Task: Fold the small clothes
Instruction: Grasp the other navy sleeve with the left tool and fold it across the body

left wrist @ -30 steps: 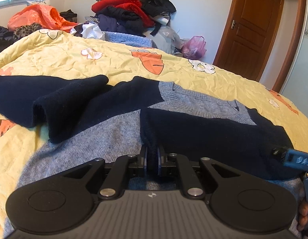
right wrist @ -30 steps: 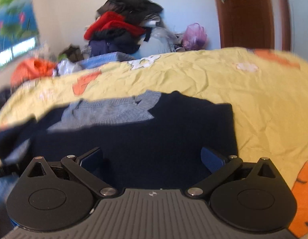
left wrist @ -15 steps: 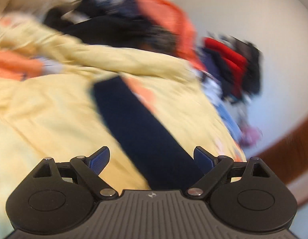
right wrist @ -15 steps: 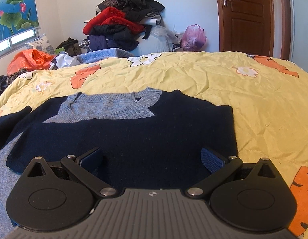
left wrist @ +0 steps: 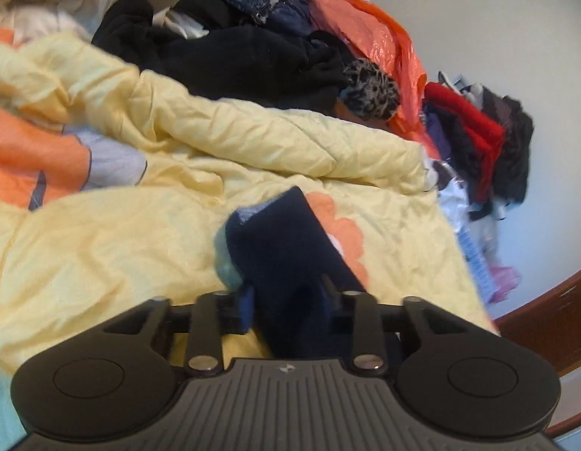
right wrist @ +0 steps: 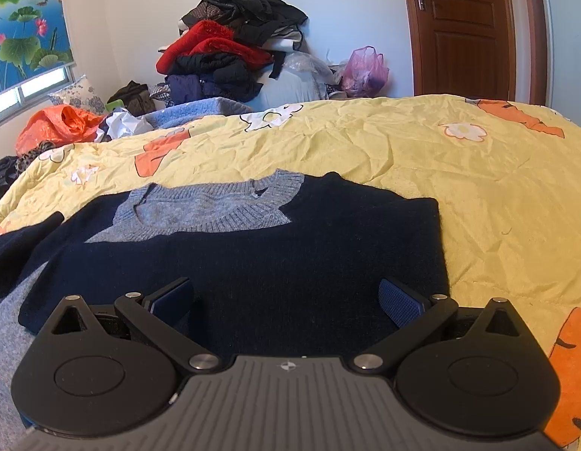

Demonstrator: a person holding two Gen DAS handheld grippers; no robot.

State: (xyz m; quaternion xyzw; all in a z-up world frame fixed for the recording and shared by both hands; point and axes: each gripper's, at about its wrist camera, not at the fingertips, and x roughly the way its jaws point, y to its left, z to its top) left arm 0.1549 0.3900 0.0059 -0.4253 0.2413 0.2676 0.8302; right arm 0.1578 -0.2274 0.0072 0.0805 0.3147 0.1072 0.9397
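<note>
Crumpled yellow bedspread with orange carrot and white flower prints (right wrist: pixel 422 158) covers the bed under both my tongs. Beyond it, against the white wall, sits a heap of red and black clothes (right wrist: pixel 230 49), with a pink plastic bag (right wrist: pixel 363 71) beside it and a brown wooden door (right wrist: pixel 463 26) at the right. An orange plastic bag (right wrist: pixel 55 127) lies near the window side.

My navy and grey knitted sweater (right wrist: pixel 253 255) lies flat on the bedspread, grey neckline toward the far wall, 1 side already folded over the body. My right gripper (right wrist: pixel 286 300) hovers low over its navy front with both blue pads spread wide, holding nothing.

My left gripper (left wrist: pixel 286 300) has its 2 pads drawn in on the sweater's navy sleeve (left wrist: pixel 286 240) (the cuff end points away from me, across the bedspread). That view is blurred, so I think the pads are pinching the knit rather than merely flanking it. Behind the sleeve, a dark pile of black garments (left wrist: pixel 230 52) rests on the rumpled bedspread.
</note>
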